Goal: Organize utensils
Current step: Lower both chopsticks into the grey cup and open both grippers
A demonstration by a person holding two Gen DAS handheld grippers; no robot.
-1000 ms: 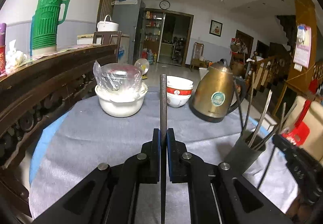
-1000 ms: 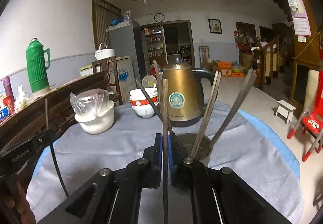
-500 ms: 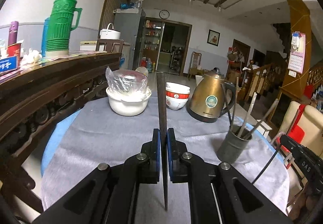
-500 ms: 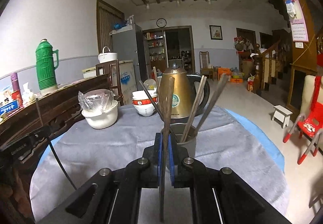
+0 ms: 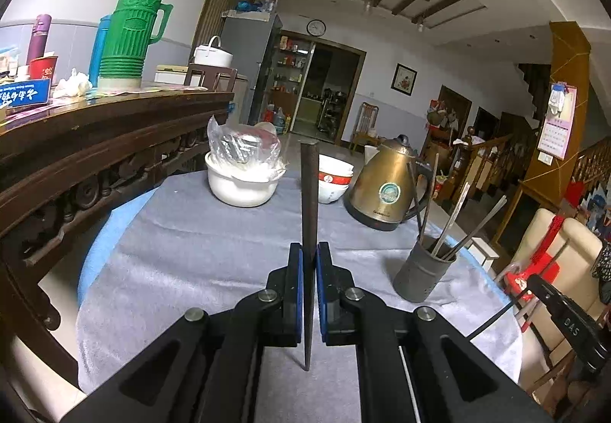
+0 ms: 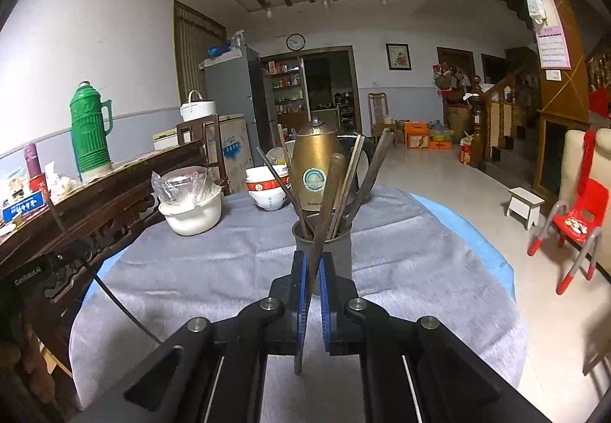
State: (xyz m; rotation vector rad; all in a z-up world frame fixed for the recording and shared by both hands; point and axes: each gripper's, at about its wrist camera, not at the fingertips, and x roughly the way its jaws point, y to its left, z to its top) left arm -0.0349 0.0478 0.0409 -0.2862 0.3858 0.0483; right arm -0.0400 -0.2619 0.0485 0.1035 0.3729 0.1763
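A round table (image 5: pixel 198 259) under a grey cloth fills the lower half of both views, with a dark carved wooden sideboard (image 5: pixel 95 140) along its left edge carrying a tall green thermos (image 5: pixel 131 28).

On the far part of the table stand a brass-coloured kettle (image 5: pixel 385 190), a white pot (image 5: pixel 242 186) with a crumpled clear plastic bag on top, and a stack of white bowls with a red band (image 5: pixel 334 180), set between the pot and the kettle.

Nearer, toward the right side of the table in the left wrist view, stands a dark grey utensil holder (image 5: pixel 424 276). Several chopsticks (image 5: pixel 456 218) lean out of it at different angles (one dark, the others paler and metallic-looking).

The left claw (image 5: pixel 309 287) is pinched narrow on a single dark chopstick (image 5: pixel 308 201), which stands nearly upright between the blue pads, its blunt end rising above the claw and its thin tip hanging below. This claw is well left of the holder.

The right claw (image 6: pixel 312 299) is likewise pinched narrow on one brownish chopstick (image 6: pixel 324 217), tilted slightly right at the top. In the right wrist view the holder (image 6: pixel 341 251) sits directly behind this claw, and the gripped stick's upper end overlaps the holder's rim; whether it touches cannot be told.
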